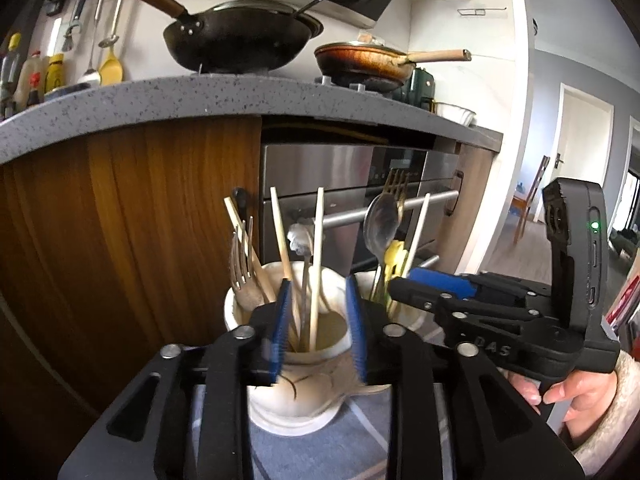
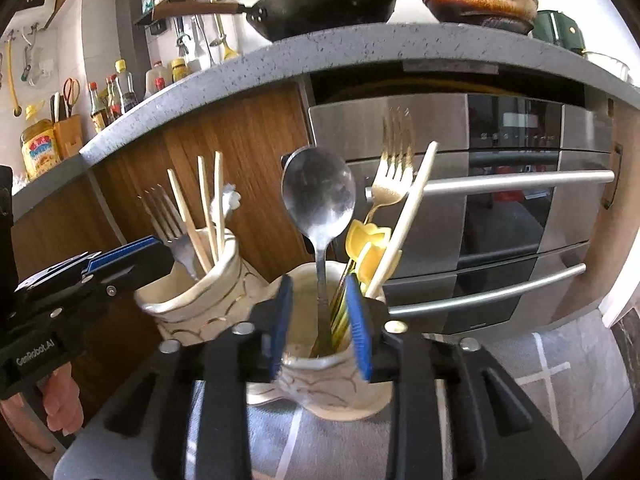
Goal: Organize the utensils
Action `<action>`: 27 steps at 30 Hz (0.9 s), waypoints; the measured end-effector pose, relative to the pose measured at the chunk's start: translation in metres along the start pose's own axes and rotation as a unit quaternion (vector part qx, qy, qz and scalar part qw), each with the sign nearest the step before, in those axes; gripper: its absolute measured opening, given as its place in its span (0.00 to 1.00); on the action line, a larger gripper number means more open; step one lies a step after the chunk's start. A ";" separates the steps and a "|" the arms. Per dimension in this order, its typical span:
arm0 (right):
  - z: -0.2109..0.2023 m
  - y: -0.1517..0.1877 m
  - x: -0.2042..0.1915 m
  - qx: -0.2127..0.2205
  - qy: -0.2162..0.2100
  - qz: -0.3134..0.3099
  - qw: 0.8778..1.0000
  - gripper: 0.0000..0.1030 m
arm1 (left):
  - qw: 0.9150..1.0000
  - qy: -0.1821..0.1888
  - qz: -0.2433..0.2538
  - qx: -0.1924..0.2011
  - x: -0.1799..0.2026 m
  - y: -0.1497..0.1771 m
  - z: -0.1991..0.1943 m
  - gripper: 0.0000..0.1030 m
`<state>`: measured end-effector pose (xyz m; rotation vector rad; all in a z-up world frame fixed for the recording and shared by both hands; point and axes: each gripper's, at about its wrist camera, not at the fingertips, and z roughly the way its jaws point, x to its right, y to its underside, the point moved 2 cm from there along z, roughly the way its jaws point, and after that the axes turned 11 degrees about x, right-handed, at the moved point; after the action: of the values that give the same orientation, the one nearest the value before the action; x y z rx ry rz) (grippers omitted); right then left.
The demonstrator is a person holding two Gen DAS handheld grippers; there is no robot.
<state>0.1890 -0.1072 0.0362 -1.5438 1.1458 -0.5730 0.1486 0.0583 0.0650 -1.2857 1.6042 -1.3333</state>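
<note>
Honestly, both tongs sit partly open and hold nothing I can see. My left gripper (image 1: 318,320) straddles the left cup (image 1: 296,360), pads apart from the chopsticks (image 1: 316,264) inside; my right gripper (image 2: 320,324) frames the right cup (image 2: 320,384), its spoon (image 2: 320,208) standing between the blue pads untouched. Both cups stand side by side on the grey mat (image 2: 520,380), well in from its edges. The risk, as I judge it: any sideways pull catches a rim and tips a cup, or a leaning fork (image 2: 394,176) snags a finger and spills out.
</note>
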 end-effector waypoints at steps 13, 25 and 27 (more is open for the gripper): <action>-0.091 0.011 -0.003 0.012 0.031 -0.004 0.999 0.89 | 0.999 -0.045 0.002 0.022 0.009 0.016 -0.074 0.84; -0.141 0.023 -0.023 0.055 0.067 -0.036 0.996 0.95 | 0.994 -0.109 0.003 0.013 0.027 0.036 -0.116 0.95; -0.146 0.026 -0.027 0.061 0.070 -0.044 0.995 0.95 | 0.992 -0.122 0.013 0.017 0.032 0.037 -0.120 0.95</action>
<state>0.0473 -0.1500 0.0621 -1.4731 1.1300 -0.8073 0.0190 0.0627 0.0622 -1.3455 1.4180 -1.1339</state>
